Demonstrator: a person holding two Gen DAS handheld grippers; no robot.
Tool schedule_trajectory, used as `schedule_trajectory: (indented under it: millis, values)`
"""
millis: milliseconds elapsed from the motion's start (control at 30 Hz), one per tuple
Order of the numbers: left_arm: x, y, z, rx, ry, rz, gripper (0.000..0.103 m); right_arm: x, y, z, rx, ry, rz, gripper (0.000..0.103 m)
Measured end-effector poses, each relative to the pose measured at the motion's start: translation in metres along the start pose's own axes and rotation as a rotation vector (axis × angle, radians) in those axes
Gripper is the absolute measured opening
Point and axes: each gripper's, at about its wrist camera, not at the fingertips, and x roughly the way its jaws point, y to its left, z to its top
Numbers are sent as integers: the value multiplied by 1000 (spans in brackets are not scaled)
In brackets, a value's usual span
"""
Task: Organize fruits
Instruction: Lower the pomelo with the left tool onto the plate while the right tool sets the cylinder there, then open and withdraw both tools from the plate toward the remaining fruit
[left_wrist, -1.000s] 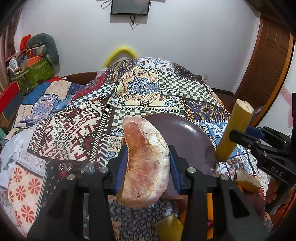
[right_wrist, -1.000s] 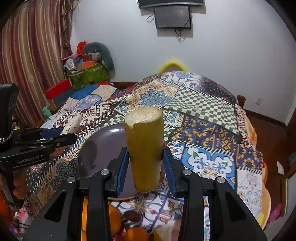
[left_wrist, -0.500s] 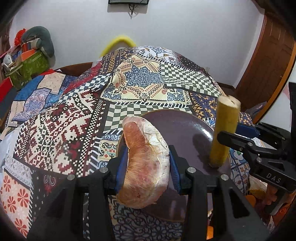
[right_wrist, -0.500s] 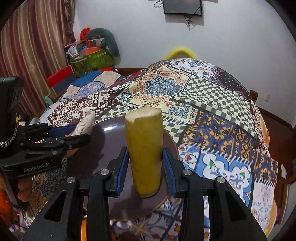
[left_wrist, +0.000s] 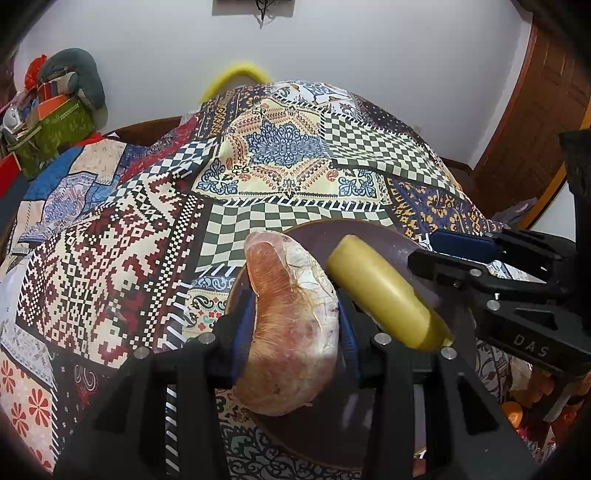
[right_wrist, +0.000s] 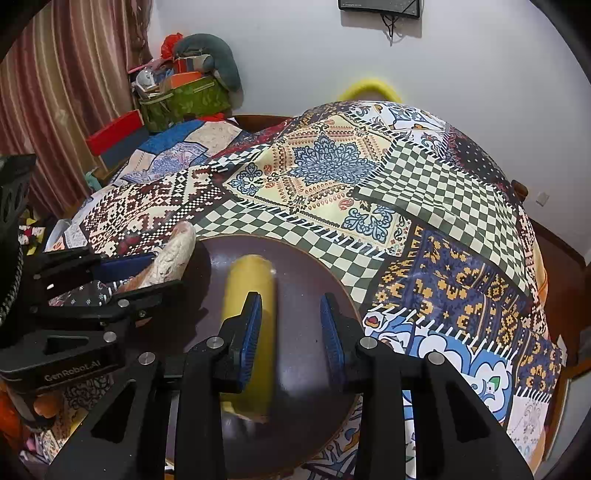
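Observation:
My left gripper (left_wrist: 295, 317) is shut on a curved reddish-brown fruit slice (left_wrist: 291, 325) wrapped in film, held over the near left part of a dark purple plate (left_wrist: 373, 232). My right gripper (right_wrist: 290, 332) is open and empty. A yellow fruit cylinder (right_wrist: 251, 295) lies blurred on the plate (right_wrist: 317, 269) just left of the open jaws. In the left wrist view the cylinder (left_wrist: 384, 291) rests on the plate beside my left gripper, and the right gripper (left_wrist: 480, 266) is at the right. The left gripper (right_wrist: 140, 273) with its slice (right_wrist: 173, 254) shows at the left of the right wrist view.
The plate sits on a bed covered in a patchwork quilt (left_wrist: 280, 155). Oranges and other fruit (left_wrist: 513, 413) lie at the near right. Boxes and bags (right_wrist: 184, 92) pile up at the far left by a curtain. A wooden door (left_wrist: 539, 110) is at the right.
My right gripper opened and let go of the yellow cylinder, which tipped over from upright onto the plate. My left gripper moved forward over the plate with the slice.

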Motion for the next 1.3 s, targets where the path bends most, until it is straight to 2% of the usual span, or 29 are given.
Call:
schedule_trajectory:
  millis: [267, 467, 933, 1300]
  values:
    - [7, -2, -4, 4, 37, -5, 43, -16, 1, -2, 15, -29, 8, 30]
    - [-8, -10, -3, 27, 8, 20, 43, -37, 5, -6, 15, -65, -4, 30]
    - [-80, -18, -12, 19, -65, 40, 46, -96, 9, -30, 48, -139, -31, 31]
    - [-134, -25, -42, 34, -108, 66, 60, -150, 21, -55, 42, -200, -84, 32]
